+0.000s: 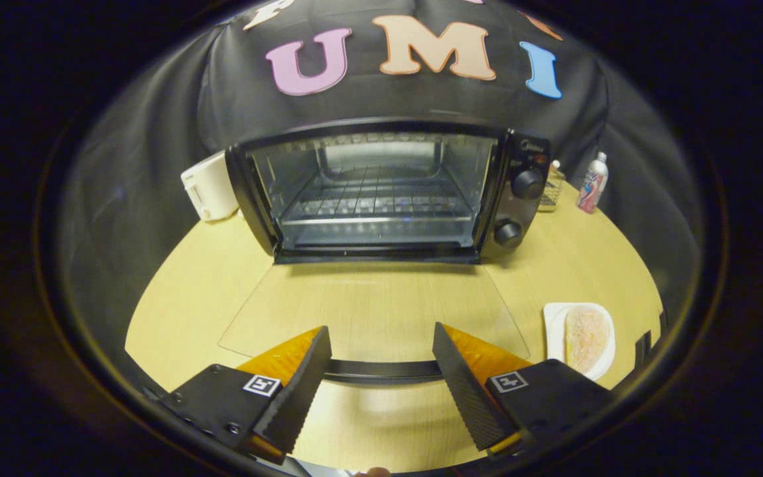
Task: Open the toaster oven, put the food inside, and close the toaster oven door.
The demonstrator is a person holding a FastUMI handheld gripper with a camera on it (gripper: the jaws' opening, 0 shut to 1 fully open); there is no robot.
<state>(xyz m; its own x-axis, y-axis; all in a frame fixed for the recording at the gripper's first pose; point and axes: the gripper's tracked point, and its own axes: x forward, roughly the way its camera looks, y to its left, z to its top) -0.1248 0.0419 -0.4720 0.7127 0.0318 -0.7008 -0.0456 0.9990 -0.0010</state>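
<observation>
The gripper (381, 344) has its two fingers spread wide apart, gripping nothing. Between the fingertips runs the dark handle bar (381, 371) of the toaster oven door (375, 311), which lies folded down flat, its glass pane showing the wood tabletop (189, 278) through it. Just beyond the door stands the toaster oven (388, 192), its cavity open, with a wire rack (375, 199) inside and two knobs (527, 184) on the panel at its right side. To the right of the right finger, on the table, a white plate (554, 318) holds the food (585, 338), a pale breaded piece. A white appliance (209, 185) sits beside the oven's left side, and a small bottle (592, 182) stands farther back on the right, near the cloth wall.
</observation>
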